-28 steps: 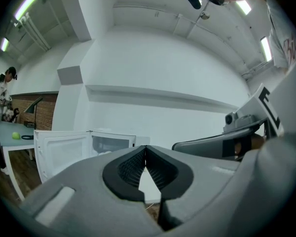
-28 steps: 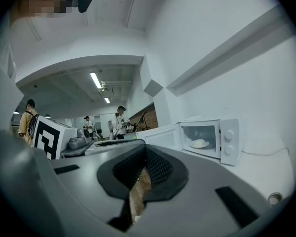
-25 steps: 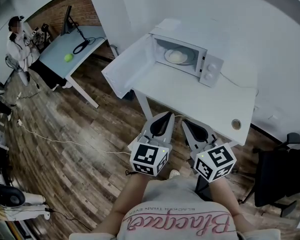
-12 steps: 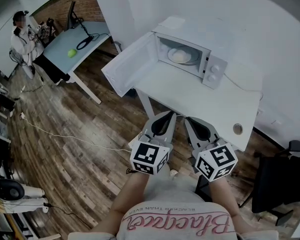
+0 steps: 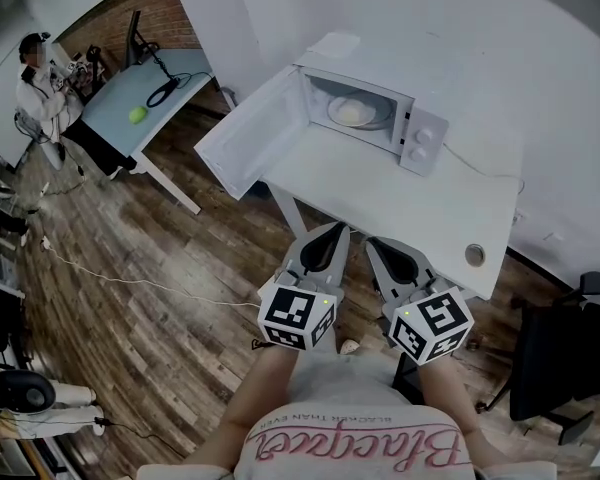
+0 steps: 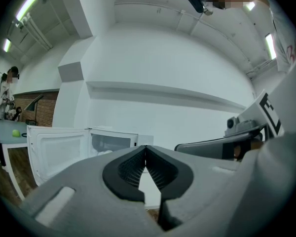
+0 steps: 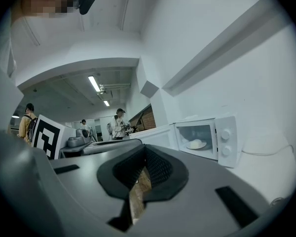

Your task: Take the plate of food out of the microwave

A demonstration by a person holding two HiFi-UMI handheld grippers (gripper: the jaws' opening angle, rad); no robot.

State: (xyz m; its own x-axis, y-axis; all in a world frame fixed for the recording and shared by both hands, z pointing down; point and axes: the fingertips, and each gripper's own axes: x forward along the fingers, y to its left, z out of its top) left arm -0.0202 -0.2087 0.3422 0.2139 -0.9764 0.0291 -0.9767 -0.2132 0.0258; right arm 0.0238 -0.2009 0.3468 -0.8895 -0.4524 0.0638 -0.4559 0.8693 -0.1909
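Head view: microwave (image 5: 372,118) open at twelve o'clock, plate of food (image 5: 352,114) still inside; left gripper (image 5: 332,232), right gripper (image 5: 376,245) fingers closed, empty.

Bright, even indoor light, ceiling strip lights (image 6: 28,2) glaring at ten o'clock in the left gripper view, heavy fisheye bending, black vignetted corners, nearest foreground soft.
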